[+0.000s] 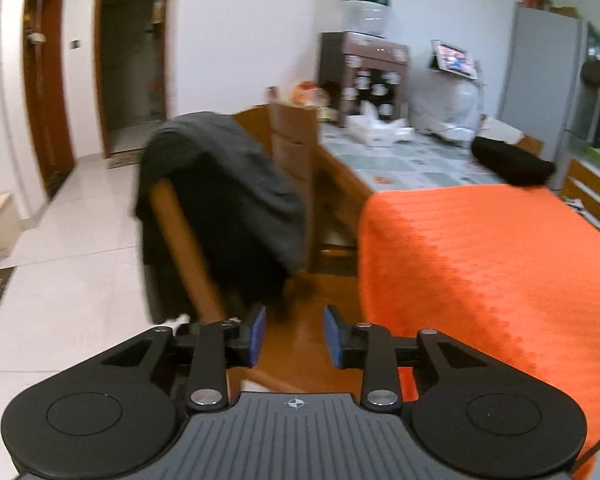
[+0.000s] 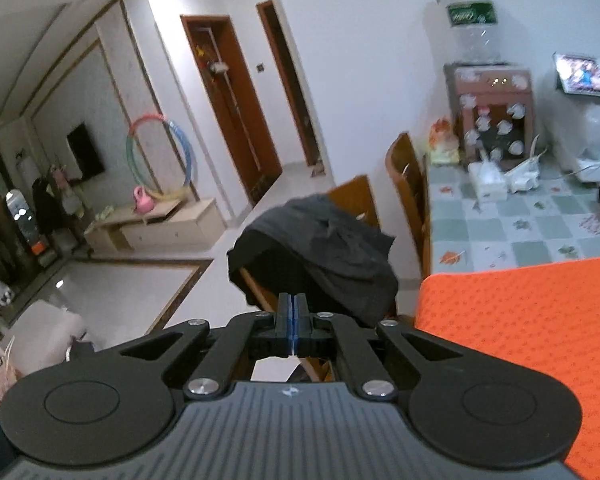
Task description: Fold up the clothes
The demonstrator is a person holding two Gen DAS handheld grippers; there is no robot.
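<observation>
In the left wrist view, the left gripper sits at the bottom centre of the frame with its blue-padded fingers spread wide and nothing between them. Through the gap shows the wooden seat of a chair. A dark grey garment hangs over the chair's backrest in the middle left of the frame, draped down both sides, its lower part black and somewhat blurred. To the right, an orange cloth covers the near end of a table and hangs over its edge, filling the right half of the picture. Farther back on the table, a folded black item lies at the far edge of the orange cloth, and a water dispenser stands against the wall at upper centre.

In the right wrist view, the right gripper is at the lower centre with its two fingers pressed together, only a thin line between the blue pads, and nothing caught in them. The dark grey garment lies bunched over the chair back just above the fingertips, in the middle of the frame. The orange cloth fills the lower right, with the checked tablecloth beyond it. A coloured hoop leans on the wall at centre left.
</observation>
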